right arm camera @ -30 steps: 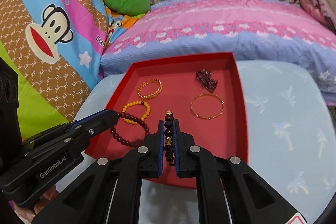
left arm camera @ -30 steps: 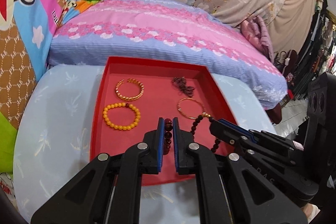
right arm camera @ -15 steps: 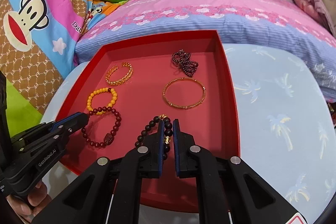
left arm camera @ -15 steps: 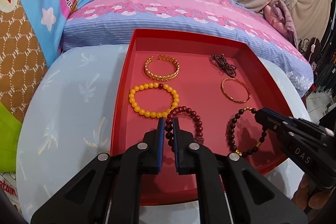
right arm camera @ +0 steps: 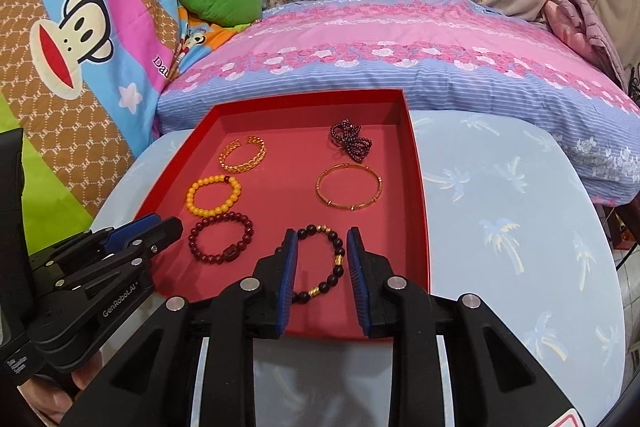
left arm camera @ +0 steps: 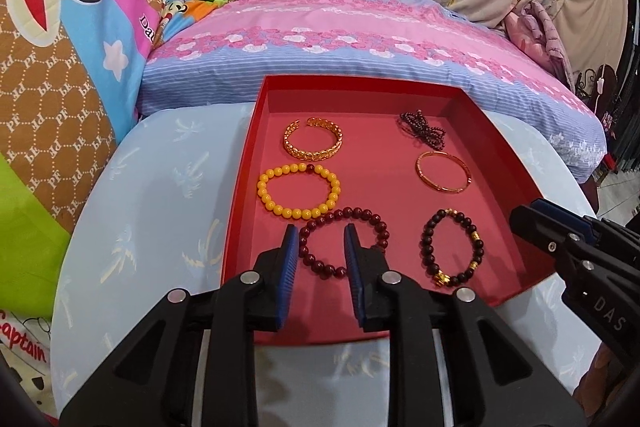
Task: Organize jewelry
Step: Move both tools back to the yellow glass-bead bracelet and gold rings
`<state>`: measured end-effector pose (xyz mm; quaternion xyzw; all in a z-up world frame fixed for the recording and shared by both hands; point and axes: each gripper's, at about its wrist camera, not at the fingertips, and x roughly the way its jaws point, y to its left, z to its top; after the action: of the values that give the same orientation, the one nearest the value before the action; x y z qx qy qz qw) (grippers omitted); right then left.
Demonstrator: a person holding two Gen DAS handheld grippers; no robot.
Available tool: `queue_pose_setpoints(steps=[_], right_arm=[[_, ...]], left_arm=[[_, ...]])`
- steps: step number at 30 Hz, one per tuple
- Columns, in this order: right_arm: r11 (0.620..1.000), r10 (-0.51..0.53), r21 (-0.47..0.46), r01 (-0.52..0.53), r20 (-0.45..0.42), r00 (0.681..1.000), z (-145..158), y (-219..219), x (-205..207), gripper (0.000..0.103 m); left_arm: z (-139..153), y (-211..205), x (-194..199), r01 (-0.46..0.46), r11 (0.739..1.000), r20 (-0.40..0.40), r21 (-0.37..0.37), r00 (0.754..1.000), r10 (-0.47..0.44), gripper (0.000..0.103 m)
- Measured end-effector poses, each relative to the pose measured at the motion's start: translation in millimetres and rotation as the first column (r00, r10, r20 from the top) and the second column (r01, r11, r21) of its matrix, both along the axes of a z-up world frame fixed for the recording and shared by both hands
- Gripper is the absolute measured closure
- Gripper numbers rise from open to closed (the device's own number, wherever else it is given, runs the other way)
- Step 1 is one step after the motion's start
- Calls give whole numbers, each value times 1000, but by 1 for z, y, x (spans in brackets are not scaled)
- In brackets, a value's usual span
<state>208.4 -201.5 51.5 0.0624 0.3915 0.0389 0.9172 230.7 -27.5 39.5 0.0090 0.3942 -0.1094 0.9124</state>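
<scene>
A red tray (left arm camera: 250, 155) (right arm camera: 419, 187) on the light blue table holds several bracelets. My left gripper (left arm camera: 320, 239) hangs low over the tray's near left. Its jaws are opening and stand astride a dark red bead bracelet (left arm camera: 376, 223) that lies flat, with the pads off it. My right gripper (right arm camera: 322, 241) is also opening at the near right. A black bead bracelet with gold beads (right arm camera: 339, 259) lies on the tray floor between its blue pads, untouched. Each gripper shows at the edge of the other's view.
Farther back in the tray lie a yellow bead bracelet (left arm camera: 298, 214), a gold cuff (left arm camera: 312, 157), a thin gold bangle (left arm camera: 444, 189) and a small dark bead bundle (left arm camera: 424, 133). A pink and blue cushion (left arm camera: 360, 39) sits behind the table.
Both grippers came down with a bracelet pinched in each, then parted their jaws. The dark red and the black bracelets now lie released on the tray floor.
</scene>
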Motion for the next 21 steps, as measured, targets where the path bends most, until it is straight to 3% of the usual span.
queue_pose_setpoints(steps=[9, 21], right_arm=[[1000, 2, 2, -2, -1, 1000, 3, 1, -44, 78], [997, -1, 80, 4, -41, 999, -6, 0, -117, 78]], left_arm=[[8, 1, -40, -13, 1000, 24, 7, 1000, 13, 74], [10, 14, -103, -35, 999, 38, -6, 999, 35, 73]])
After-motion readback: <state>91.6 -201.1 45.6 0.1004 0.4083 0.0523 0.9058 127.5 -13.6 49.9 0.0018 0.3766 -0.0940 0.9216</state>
